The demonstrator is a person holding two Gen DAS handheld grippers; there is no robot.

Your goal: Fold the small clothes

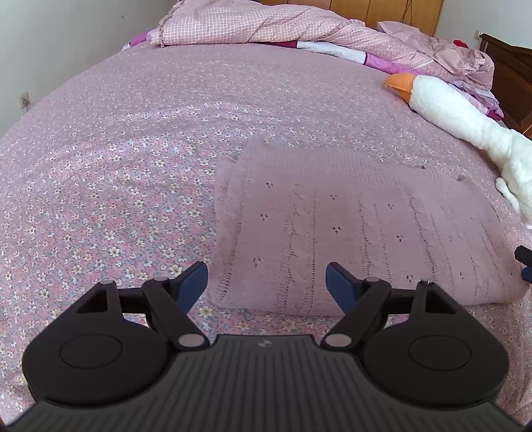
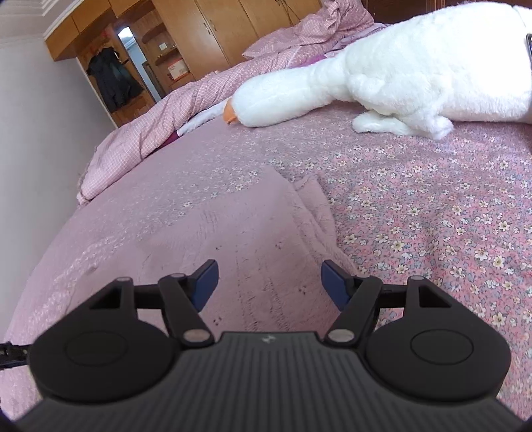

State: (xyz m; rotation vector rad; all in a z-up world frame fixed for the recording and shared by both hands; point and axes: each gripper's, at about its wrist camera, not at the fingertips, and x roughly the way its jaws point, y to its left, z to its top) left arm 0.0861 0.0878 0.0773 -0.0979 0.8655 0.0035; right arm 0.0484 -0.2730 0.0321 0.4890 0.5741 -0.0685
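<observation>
the left hand-held gripper (image 1: 267,282) was held wide and empty, just above the near edge of the knit (image 1: 349,226). the right hand-held gripper (image 2: 267,282) was likewise spread wide, holding nothing, over the knit (image 2: 232,239) near its right side. the knit, a pale pink garment with eyelet rows, was laid flat on the bed (image 1: 116,149), towards its near right part, with a doubled layer seen along its right edge in the right wrist view. it appeared to be partly folded already, though how many folds had been made could not be told.

the step in hand was judged to be the taking of two points on the near edge for the next fold. it would be done well if each corner were pinched through all layers at once, the two sides were lifted level, and the edge were carried over and laid square on the far edge, so that no crease was dragged in. the bed sheet beneath should not be caught with the knit.

counted: one knit, two grippers, one plush goose (image 1: 465,123), one rumpled quilt (image 1: 249,23), one bed.
</observation>
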